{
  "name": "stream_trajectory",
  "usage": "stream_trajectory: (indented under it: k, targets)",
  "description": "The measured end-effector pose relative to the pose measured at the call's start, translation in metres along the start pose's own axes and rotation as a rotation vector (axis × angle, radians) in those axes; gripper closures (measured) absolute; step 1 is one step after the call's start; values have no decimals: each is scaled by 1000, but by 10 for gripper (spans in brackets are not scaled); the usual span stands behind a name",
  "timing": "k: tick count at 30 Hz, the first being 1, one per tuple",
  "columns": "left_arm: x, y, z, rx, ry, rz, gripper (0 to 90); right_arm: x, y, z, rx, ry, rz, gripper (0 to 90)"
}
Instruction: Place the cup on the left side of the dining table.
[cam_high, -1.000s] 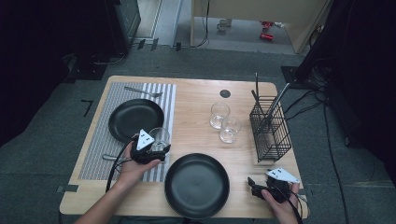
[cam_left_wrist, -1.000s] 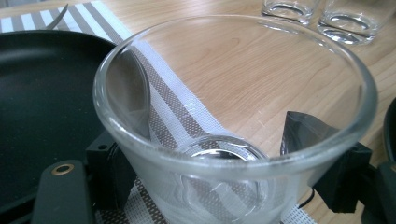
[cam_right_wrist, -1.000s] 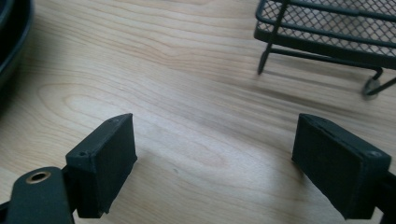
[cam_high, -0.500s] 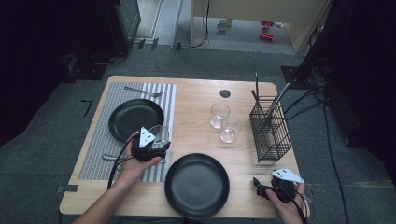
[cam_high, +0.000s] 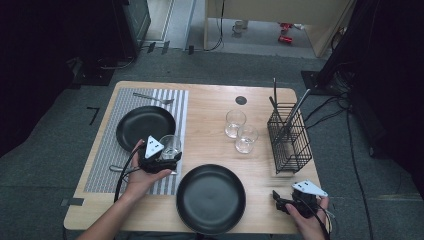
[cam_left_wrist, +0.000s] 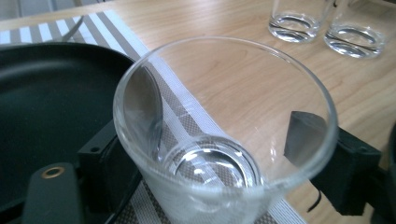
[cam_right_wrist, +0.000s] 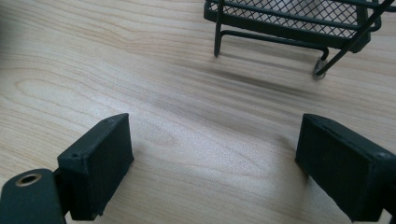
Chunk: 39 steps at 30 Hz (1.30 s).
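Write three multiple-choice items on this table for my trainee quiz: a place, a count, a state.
1. Where does the lone glass stand? A on the striped mat, beside a black plate; B on a black plate; C on bare wood.
2. How many glasses are on the table? A two; B three; C five.
3. The right claw is: A open, empty; B shut on a glass; C shut, empty.
Key: 1 A, mat stripes show under it. 2 B, two more stand by the wire basket. 3 A, bare wood lies between its spread pads.
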<state>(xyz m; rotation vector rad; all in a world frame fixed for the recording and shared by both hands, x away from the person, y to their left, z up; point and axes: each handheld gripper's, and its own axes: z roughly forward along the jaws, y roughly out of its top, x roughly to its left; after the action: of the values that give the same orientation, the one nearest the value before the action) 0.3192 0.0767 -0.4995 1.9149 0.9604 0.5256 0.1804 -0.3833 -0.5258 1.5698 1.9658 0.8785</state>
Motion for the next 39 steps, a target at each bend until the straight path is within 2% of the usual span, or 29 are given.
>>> stream_trajectory:
  k: [4, 7, 12, 16, 22, 31, 39]
  targets:
    - [-2, 0, -8, 13, -3, 3, 121, 0, 0, 0, 0, 0, 0, 105]
    - [0, -2, -18, 5, -25, -5, 113, 0, 0, 0, 0, 0, 0, 105]
    - [-2, -7, -35, 4, -42, 23, 101, 0, 0, 0, 0, 0, 0, 104]
    - [-2, -10, -46, 10, -54, 20, 101, 0, 0, 0, 1, -1, 1, 102]
    - [4, -18, -65, 10, -40, 14, 101, 0, 1, 1, 4, -5, 5, 84]
    - [16, -38, -87, 26, -16, -23, 101, 0, 1, 1, 6, -8, 6, 78]
    - [28, -54, -106, 42, 23, -52, 101, 0, 1, 1, 6, -9, 7, 75]
